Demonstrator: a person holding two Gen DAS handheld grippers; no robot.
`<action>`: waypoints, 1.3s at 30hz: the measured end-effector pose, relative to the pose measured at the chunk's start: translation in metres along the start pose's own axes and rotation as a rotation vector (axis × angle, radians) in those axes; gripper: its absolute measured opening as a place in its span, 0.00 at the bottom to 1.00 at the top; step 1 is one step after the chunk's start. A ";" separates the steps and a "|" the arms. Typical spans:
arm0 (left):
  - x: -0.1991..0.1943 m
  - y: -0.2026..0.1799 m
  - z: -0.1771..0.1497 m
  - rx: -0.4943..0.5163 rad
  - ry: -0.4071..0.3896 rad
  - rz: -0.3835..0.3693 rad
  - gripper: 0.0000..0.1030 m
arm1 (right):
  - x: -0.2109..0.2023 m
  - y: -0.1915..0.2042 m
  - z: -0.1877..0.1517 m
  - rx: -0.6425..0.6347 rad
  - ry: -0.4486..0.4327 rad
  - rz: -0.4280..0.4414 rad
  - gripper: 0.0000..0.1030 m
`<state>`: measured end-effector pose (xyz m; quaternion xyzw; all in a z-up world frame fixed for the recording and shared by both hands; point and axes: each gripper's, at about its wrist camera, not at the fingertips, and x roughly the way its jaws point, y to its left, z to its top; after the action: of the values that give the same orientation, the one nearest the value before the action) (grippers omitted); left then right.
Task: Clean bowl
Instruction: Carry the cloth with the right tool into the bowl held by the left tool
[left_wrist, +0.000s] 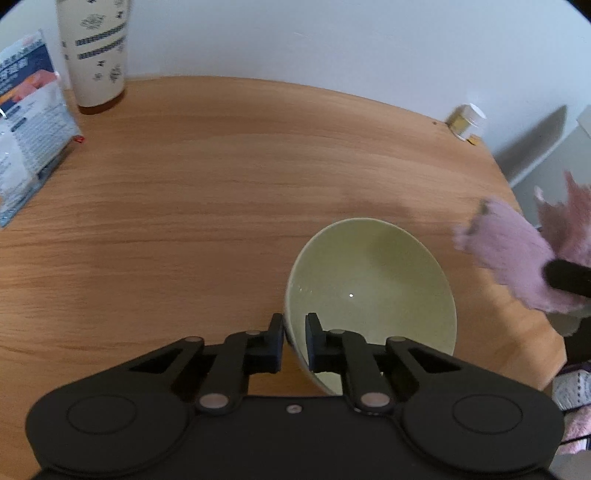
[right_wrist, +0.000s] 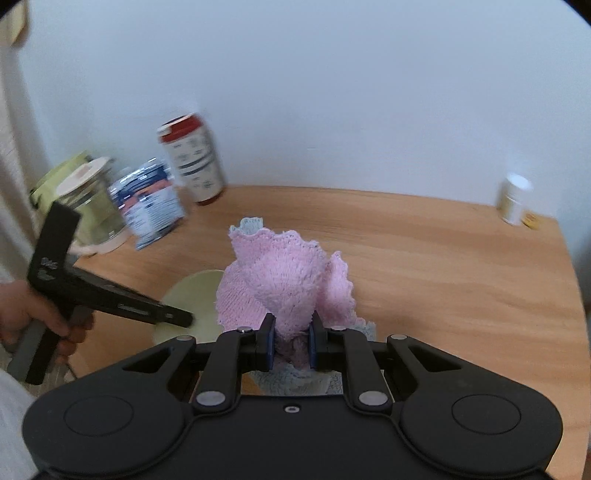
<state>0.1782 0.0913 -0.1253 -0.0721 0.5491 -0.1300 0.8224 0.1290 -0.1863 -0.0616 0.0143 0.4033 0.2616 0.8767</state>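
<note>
Wooden table (left_wrist: 221, 192) carries: bowl (left_wrist: 369, 273) lower centre, patterned canister (left_wrist: 98, 55) and pouch (left_wrist: 26, 122) upper left, small jar (left_wrist: 466, 120) upper right.

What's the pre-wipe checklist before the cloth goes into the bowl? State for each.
1. Left gripper clamped on the bowl rim, one finger inside and one outside: ok.
2. Right gripper shut on the pink cloth: ok.
3. Bowl interior free of objects: ok.
4. Cloth over the bowl opening: not ok, it is off to the bowl's side in the left wrist view.
5. Bowl flat on the table: cannot tell.
6. Tall canister and packet away from the bowl: ok.
</note>
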 end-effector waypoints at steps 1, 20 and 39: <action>0.000 -0.003 -0.001 0.016 0.003 -0.005 0.11 | 0.003 0.007 0.004 -0.025 0.007 0.011 0.18; -0.002 -0.027 -0.008 0.200 0.035 -0.079 0.11 | 0.084 0.088 0.014 -0.360 0.256 0.151 0.18; -0.002 -0.026 -0.011 0.212 0.022 -0.088 0.11 | 0.119 0.080 0.007 -0.299 0.388 0.144 0.16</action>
<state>0.1643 0.0672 -0.1213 -0.0073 0.5377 -0.2242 0.8127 0.1625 -0.0604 -0.1210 -0.1374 0.5189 0.3781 0.7543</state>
